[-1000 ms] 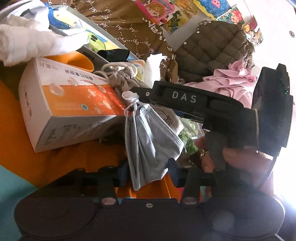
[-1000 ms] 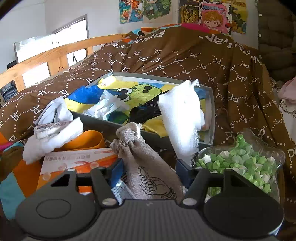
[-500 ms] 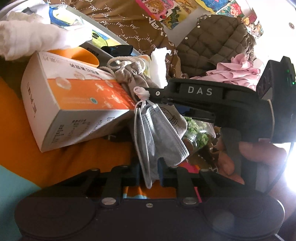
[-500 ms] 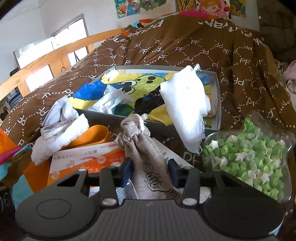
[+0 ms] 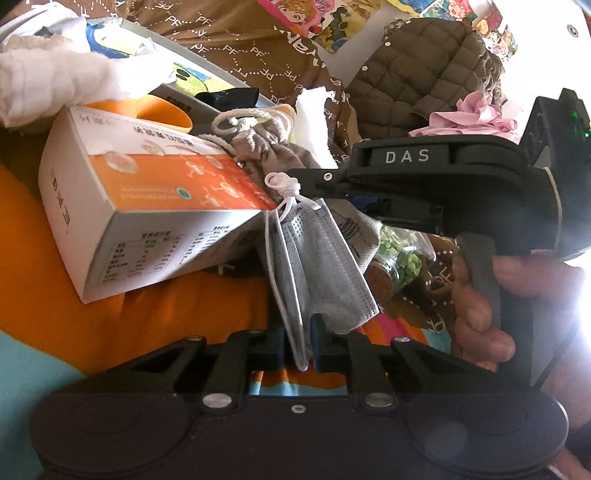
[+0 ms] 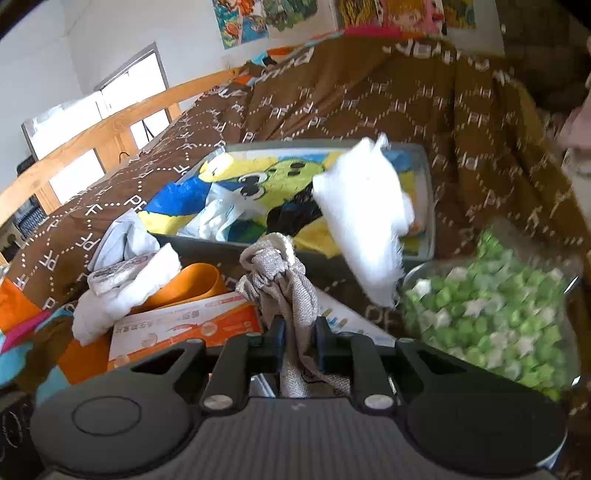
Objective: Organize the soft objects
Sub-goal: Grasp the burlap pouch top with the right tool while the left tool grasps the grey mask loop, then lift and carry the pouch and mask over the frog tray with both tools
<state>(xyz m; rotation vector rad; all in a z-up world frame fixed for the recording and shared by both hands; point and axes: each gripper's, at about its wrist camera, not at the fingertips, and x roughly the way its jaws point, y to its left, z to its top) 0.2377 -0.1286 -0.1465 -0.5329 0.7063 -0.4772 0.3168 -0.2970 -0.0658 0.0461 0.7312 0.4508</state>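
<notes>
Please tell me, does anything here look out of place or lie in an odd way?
Yes. The white gauze cloth hangs over the grey tray's rim instead of lying inside. The orange mask box sits tilted on the clutter. The left gripper is closing on a grey face mask, the right gripper on a drawstring pouch.

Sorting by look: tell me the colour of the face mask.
Grey, with white ear loops; the face mask shows best in the left wrist view.

A bed under a brown quilt [image 6: 369, 103] fills the room. Its wooden rail [image 6: 92, 129] runs along the left, with a bright window [image 6: 129, 85] behind. Cartoon posters [image 6: 266, 18] hang on the white wall [image 6: 110, 33]. Daylight glares from the right.
</notes>
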